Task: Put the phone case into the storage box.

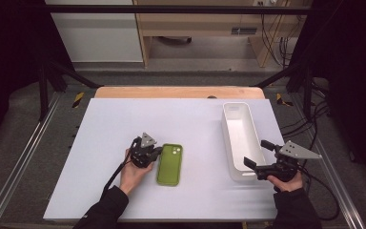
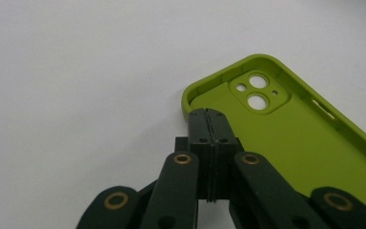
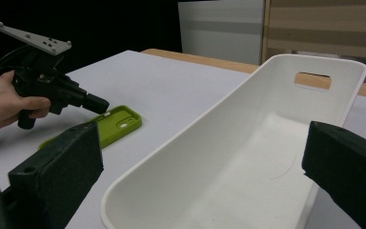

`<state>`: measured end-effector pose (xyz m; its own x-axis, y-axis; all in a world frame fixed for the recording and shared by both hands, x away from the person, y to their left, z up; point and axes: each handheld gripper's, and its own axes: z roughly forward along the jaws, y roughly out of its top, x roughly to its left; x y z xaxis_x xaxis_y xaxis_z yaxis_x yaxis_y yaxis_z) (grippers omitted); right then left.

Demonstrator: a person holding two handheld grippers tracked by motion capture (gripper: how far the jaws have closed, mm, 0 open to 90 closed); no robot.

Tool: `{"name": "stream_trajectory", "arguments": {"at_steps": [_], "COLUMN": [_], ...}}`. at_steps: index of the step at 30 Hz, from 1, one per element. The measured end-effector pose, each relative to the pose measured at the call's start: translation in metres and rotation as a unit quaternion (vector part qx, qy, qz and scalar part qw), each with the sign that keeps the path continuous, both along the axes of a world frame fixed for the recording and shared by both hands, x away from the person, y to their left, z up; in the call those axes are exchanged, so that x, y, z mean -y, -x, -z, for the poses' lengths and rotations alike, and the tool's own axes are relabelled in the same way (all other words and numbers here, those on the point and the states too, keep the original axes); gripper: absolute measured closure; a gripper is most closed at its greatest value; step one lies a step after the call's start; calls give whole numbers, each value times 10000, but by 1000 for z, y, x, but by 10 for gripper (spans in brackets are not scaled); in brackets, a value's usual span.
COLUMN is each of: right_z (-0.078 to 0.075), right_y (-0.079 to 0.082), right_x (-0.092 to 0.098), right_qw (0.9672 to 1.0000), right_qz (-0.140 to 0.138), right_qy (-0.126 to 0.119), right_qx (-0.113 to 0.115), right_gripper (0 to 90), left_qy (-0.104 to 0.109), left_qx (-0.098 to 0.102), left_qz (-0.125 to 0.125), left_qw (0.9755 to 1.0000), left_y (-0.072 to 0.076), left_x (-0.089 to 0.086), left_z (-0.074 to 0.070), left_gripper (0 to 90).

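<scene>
The left gripper [image 2: 208,113] is seen with its two matte black jaws pressed flat together, nothing held between them, their tip set at the upper left corner rim of the green phone case [image 2: 286,138]; whether tip and rim touch cannot be told. The jaws are blocky, carried on black link arms with brass-ringed pivots. From the high view the left gripper [image 1: 158,150] lies at 9 o'clock of the phone case [image 1: 169,164], which rests near the middle of the white table [image 1: 124,124], open side up. The case is a smooth, soft-looking rounded rectangle with a raised lip; its camera cut-outs and side slot are made out in the left gripper view, where the high view gives a plain green slab. The right gripper [image 1: 259,156] is held with its jaws spread wide, gripping nothing, at the near end of the white bin [image 1: 240,138], at 3 o'clock of the case and well apart from it. In the right gripper view the bin [image 3: 228,157] is shown as a long, glossy plastic trough with rounded corners and a handle slot in its far end wall, between coarse-textured black jaw pads; the left gripper [image 3: 97,104] is seen side-on there above the case [image 3: 112,125], a grey plate on top.
</scene>
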<state>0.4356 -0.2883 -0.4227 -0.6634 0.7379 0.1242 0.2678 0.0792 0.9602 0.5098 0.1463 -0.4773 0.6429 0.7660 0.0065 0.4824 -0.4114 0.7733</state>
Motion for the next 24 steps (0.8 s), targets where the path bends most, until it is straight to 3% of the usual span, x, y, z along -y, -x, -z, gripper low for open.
{"name": "stream_trajectory", "arguments": {"at_steps": [19,24], "right_z": [0,0], "right_y": [0,0], "right_x": [0,0], "right_qw": [10000,10000], "right_qz": [-2,1], "right_qy": [13,11], "right_qx": [-3,-9], "right_gripper": [6,5], "left_qy": [57,146], "left_qx": [-10,0], "left_qz": [107,111], "left_qw": [9999,9998], "left_y": [0,0], "left_x": [6,2], "left_z": [0,-5], "left_gripper": [896,836]}}
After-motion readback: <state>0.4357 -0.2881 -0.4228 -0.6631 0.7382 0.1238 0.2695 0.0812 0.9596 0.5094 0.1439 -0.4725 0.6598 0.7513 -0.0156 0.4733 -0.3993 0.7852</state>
